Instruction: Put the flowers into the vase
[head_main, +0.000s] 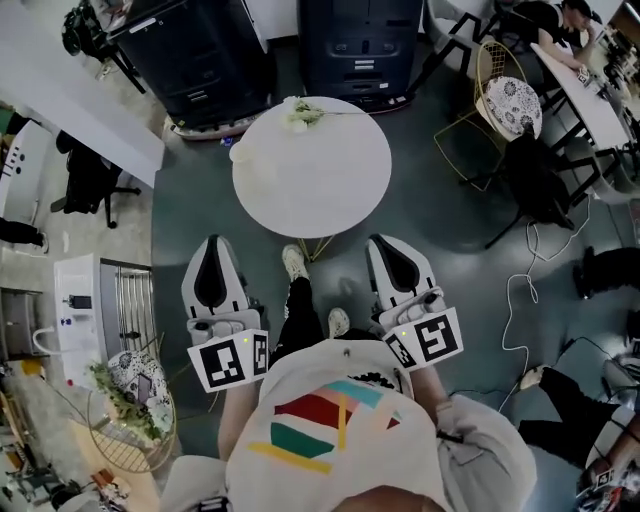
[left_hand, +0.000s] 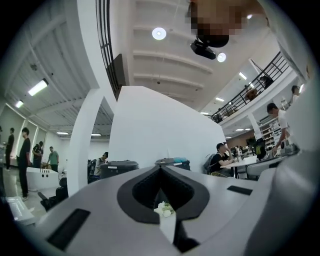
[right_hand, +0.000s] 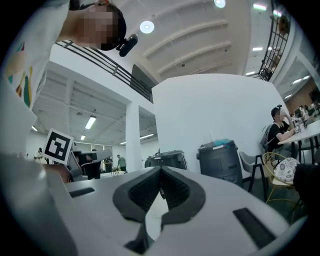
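Note:
A bunch of white flowers (head_main: 300, 113) with green stems lies at the far edge of the round white table (head_main: 330, 185). A pale rounded thing (head_main: 243, 153), perhaps the vase, stands at the table's left rim. My left gripper (head_main: 212, 242) and right gripper (head_main: 383, 242) are held side by side short of the table, both pointing at it, both shut and holding nothing. In the left gripper view the flowers (left_hand: 165, 209) show small through the hollow under the closed left gripper (left_hand: 160, 170). The right gripper (right_hand: 161, 172) has its jaws closed too, with the tabletop (right_hand: 154, 216) below.
Two dark bins (head_main: 195, 55) (head_main: 360, 40) stand beyond the table. A gold wire chair (head_main: 505, 100) with a patterned cushion is at the right, another wire chair (head_main: 130, 410) with greenery at the lower left. A white cable (head_main: 517, 300) runs over the floor. My feet (head_main: 294, 262) are near the table's base.

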